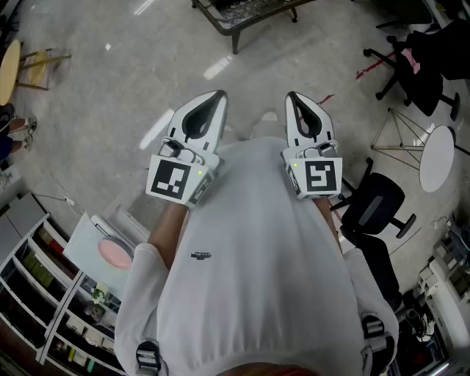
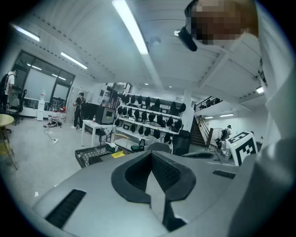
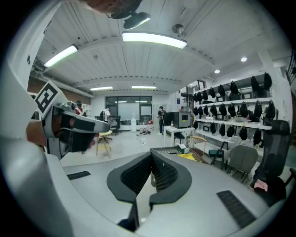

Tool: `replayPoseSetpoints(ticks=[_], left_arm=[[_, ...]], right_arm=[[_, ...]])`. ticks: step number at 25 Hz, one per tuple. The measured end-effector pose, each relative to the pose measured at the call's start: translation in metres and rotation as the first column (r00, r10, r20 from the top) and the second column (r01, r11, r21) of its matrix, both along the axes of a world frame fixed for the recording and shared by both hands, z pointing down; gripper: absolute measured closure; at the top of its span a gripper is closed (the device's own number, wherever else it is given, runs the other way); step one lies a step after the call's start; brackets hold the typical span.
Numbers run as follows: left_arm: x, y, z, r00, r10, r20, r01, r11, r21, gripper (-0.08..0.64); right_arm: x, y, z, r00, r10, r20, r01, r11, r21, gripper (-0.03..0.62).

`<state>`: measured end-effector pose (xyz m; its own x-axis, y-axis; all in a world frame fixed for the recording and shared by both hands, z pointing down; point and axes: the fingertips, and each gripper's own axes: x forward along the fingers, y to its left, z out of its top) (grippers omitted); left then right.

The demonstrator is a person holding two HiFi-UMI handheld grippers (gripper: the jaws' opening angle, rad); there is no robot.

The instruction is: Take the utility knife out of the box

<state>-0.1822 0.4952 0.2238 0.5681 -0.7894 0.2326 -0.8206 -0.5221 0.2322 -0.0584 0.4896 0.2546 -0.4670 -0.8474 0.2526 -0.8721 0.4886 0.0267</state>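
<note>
Left gripper, centre-left of head view: jaws pressed together, nothing between. Right gripper, centre-right: jaws likewise together, empty. Both out in front of white shirt, apart from each other. Dark table, top centre, well beyond both. Knife and box: not made out in any view.

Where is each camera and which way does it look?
Head view: on the person's head, looking steeply down at the floor; shows white shirt, left claw, right claw.
Left gripper view: on the left claw, looking along its shut jaws into the room; right claw's marker cube at right.
Right gripper view: on the right claw, looking the same way; left claw at left.
Both gripper views share the shelves of dark gear.
</note>
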Motion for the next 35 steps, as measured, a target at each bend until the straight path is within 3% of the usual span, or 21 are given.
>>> replayPoseSetpoints(ticks=[3,9,13,18,22,26,31,35], left_arm=[[0.034,0.006,-0.008,0.998,0.015,-0.054,-0.014,1.0,0.019,0.558],[0.08,-0.011,-0.021,0.998,-0.03,-0.059,0.034,0.997,0.066,0.558],[0.125,-0.014,-0.009,0.999,0.002,-0.043,0.001,0.999,0.052,0.558],[0.151,-0.012,0.005,0.999,-0.006,-0.043,0.007,1.0,0.015,0.558],[0.178,-0.015,0.011,0.997,0.053,-0.055,-0.055,0.998,-0.043,0.558],[0.212,-0.037,-0.003,0.992,0.12,-0.034,-0.121,0.993,-0.012,0.558],[0.208,-0.081,-0.005,0.995,0.096,-0.041,-0.096,0.995,-0.004,0.558],[0.204,-0.118,0.001,0.995,0.091,-0.043,-0.092,0.996,-0.016,0.558]], right_arm=[[0.023,-0.003,-0.021,1.0,0.008,0.023,-0.009,0.999,0.042,0.594],[0.07,-0.011,-0.035,1.0,0.021,-0.012,-0.019,0.996,0.09,0.595],[0.106,-0.009,-0.02,1.0,0.007,0.014,-0.008,0.998,0.059,0.594],[0.143,-0.011,-0.013,0.999,0.043,0.032,-0.045,0.996,0.071,0.594],[0.163,-0.009,-0.016,0.996,0.04,0.08,-0.045,0.997,0.062,0.594],[0.178,-0.018,-0.018,0.987,-0.006,0.159,-0.007,0.997,0.078,0.594],[0.175,-0.058,-0.005,1.0,0.007,-0.007,-0.006,0.998,0.07,0.594],[0.183,-0.099,-0.011,0.998,0.05,0.027,-0.053,0.994,0.097,0.594]])
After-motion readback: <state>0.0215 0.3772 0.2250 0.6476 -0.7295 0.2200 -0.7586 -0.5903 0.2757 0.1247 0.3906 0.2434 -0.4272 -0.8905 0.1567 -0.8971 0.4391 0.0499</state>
